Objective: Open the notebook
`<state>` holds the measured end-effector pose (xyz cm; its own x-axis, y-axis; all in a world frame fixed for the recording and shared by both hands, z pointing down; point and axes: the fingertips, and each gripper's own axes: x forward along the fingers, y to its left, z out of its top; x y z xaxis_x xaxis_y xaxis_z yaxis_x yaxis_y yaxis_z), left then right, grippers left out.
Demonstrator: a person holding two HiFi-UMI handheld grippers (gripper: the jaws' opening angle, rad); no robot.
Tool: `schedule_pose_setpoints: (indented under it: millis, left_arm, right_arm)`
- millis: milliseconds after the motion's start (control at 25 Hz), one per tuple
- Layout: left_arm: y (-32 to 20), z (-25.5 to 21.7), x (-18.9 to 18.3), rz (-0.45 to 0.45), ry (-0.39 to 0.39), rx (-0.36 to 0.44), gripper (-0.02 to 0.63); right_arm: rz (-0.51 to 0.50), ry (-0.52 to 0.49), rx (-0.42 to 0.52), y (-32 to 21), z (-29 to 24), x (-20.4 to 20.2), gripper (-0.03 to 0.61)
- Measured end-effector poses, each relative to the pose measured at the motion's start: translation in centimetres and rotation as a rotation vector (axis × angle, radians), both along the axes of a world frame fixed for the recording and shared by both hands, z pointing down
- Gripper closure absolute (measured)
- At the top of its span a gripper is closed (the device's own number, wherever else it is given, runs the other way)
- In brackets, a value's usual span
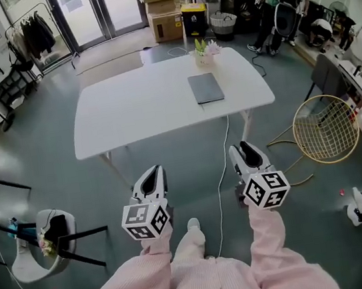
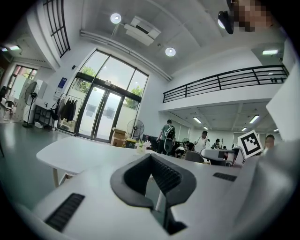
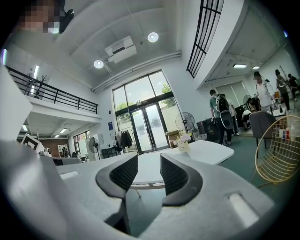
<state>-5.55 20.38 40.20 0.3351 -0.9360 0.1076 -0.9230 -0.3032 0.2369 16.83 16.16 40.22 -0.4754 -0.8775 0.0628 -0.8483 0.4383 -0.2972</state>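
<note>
A dark grey notebook (image 1: 205,87) lies closed on the white table (image 1: 129,111), right of centre, just in front of a small vase of flowers (image 1: 204,51). Both grippers hang above the floor on the near side of the table, well apart from the notebook. My left gripper (image 1: 151,178) (image 2: 151,157) is shut, its pads meeting at the tips with nothing between them. On my right gripper (image 1: 246,154) (image 3: 149,161) the jaws stand open and empty. Both gripper views look level across the table (image 2: 70,150) (image 3: 206,151) towards the flowers (image 2: 142,146) (image 3: 183,140); the notebook is not discernible there.
A gold wire chair (image 1: 327,129) stands right of the table. A white chair (image 1: 44,245) sits at the near left. A white cable (image 1: 221,168) runs across the floor from the table. Boxes (image 1: 163,15), a fan and several people are at the back right.
</note>
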Motion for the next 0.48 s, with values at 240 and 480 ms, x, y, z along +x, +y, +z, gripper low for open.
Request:
schedule_pose_setpoints:
  millis: [240, 480]
  left_arm:
    - [-7.4, -0.1, -1.2, 0.038, 0.010, -0.006, 0.615]
    - [-13.8, 0.1, -1.9, 0.081, 0.025, -0.014, 0.615]
  right_arm:
    - [0.047, -0.002, -0.020, -6.4, 0.3, -0.7, 0.448]
    - [0.113, -0.020, -0.050, -12.0, 1.1, -0.9, 0.446]
